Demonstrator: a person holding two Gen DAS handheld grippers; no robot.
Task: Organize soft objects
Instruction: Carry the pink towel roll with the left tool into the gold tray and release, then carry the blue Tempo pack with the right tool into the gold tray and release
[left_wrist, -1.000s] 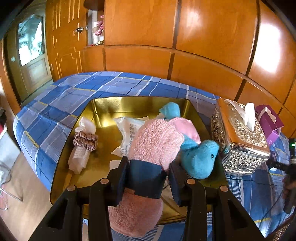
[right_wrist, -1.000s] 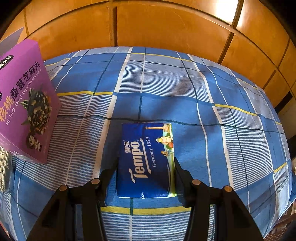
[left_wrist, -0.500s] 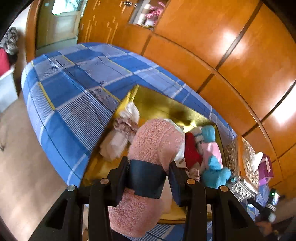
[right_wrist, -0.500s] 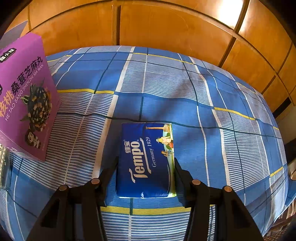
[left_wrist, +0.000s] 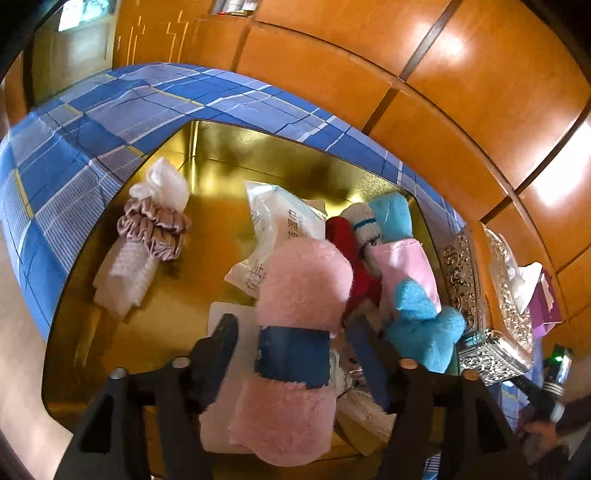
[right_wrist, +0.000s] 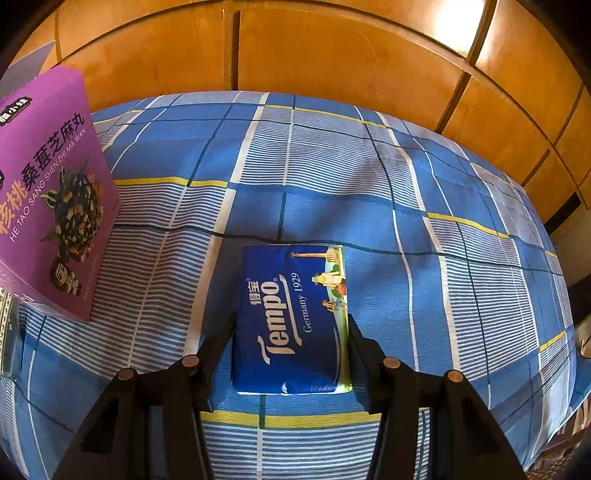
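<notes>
In the left wrist view, a rolled pink towel with a dark blue band (left_wrist: 295, 332) lies between my left gripper's (left_wrist: 291, 339) fingers, over the gold tray (left_wrist: 159, 302). The fingers stand apart from the roll with gaps on both sides; the gripper is open. The tray holds a white packet (left_wrist: 280, 229), a blue plush toy (left_wrist: 424, 325), red and pink soft items and a scrunchie bundle (left_wrist: 151, 229). In the right wrist view, my right gripper (right_wrist: 291, 332) is shut on a blue Tempo tissue pack (right_wrist: 291, 321) on the blue checked bedspread (right_wrist: 406, 184).
An ornate silver tissue box (left_wrist: 487, 295) stands right of the tray, with a purple box (left_wrist: 543, 306) behind it. A purple snack box (right_wrist: 48, 192) stands at the left in the right wrist view. Orange wooden wall panels (right_wrist: 332, 55) run behind the bed.
The left gripper's fingers have spread away from the pink towel roll and the view has swung back over the tray. The right gripper with the tissue pack has barely moved.
</notes>
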